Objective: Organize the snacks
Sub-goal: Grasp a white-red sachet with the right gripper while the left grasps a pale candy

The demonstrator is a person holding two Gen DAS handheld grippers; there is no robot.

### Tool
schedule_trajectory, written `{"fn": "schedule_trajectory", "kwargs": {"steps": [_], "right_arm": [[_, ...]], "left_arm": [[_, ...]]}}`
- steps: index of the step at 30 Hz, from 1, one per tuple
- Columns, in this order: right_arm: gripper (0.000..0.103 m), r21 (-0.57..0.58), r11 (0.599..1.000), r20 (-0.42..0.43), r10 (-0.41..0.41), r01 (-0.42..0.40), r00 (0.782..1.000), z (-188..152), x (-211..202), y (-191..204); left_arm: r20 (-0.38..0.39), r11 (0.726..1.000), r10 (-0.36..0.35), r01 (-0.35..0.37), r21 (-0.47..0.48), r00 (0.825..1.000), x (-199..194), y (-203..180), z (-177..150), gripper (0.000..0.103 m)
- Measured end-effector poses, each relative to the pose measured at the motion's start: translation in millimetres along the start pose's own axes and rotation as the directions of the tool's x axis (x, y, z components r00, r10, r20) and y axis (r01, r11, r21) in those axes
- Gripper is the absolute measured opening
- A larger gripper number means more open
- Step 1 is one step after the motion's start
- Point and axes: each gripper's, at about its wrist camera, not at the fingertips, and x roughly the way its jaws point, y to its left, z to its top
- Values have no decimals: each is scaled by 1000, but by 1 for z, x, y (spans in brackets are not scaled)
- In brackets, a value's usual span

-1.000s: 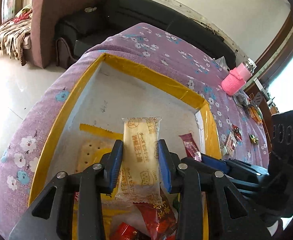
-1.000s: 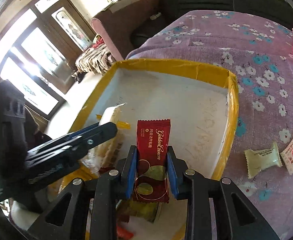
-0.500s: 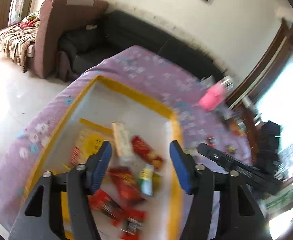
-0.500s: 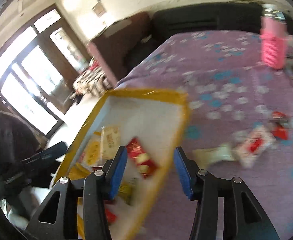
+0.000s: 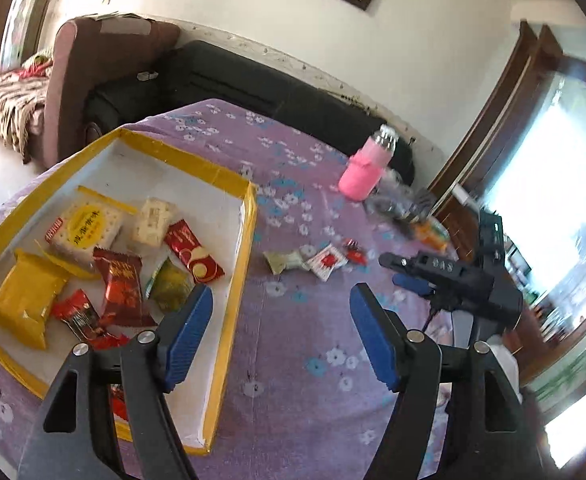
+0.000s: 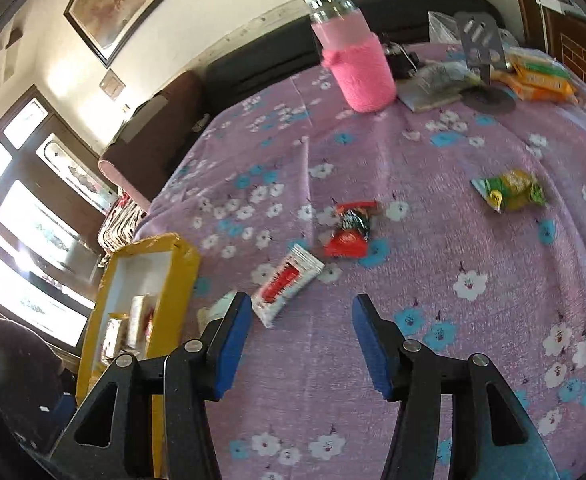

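A yellow-rimmed box (image 5: 241, 264) on the purple flowered cloth holds several snacks, among them a cream biscuit packet (image 5: 153, 221) and a red packet (image 5: 193, 253). My left gripper (image 5: 281, 298) hovers over the box's right edge, its jaws opening with nothing between them. My right gripper (image 6: 299, 303) is above the cloth, jaws opening and empty; it also shows at the right as the right gripper (image 5: 399, 271). Loose on the cloth lie a white-and-red packet (image 6: 287, 282), a red-and-black candy (image 6: 351, 228), a green packet (image 6: 511, 190) and a pale packet (image 5: 283, 261).
A pink-sleeved bottle (image 6: 357, 72) stands at the far side of the table, with orange packets (image 6: 541, 78) and a plastic bag beside it. A black sofa (image 5: 233, 80) runs behind the table. Windows and a wooden door frame lie to the right.
Both grippers let go: the cream biscuit packet and the red packet now lie in the box. Both swung right, away from the box and over the cloth, with jaws wider.
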Motion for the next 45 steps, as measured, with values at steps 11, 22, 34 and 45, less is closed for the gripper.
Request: {"fn": "schedule_trajectory", "kwargs": {"steps": [11,22,34,45], "right_arm": [[55,0,998,-90,-57,57,994,12,80,30],[26,-236,924,-20,-314,301,949,3,103,64],[26,-128,983,-23,-137,133,990,-44,27,-9],[27,-53,999,-41,8,-10,999,-37,24,-31]], "left_arm": [[-71,1000,-16,18,21,997,13,16,-5,71],[-173,977,-128,154,145,977,28,-3,10,69],[-408,934,-14,157,320,913,139,-62,45,66],[-433,876,244,-6,482,868,218,-64,34,41]]}}
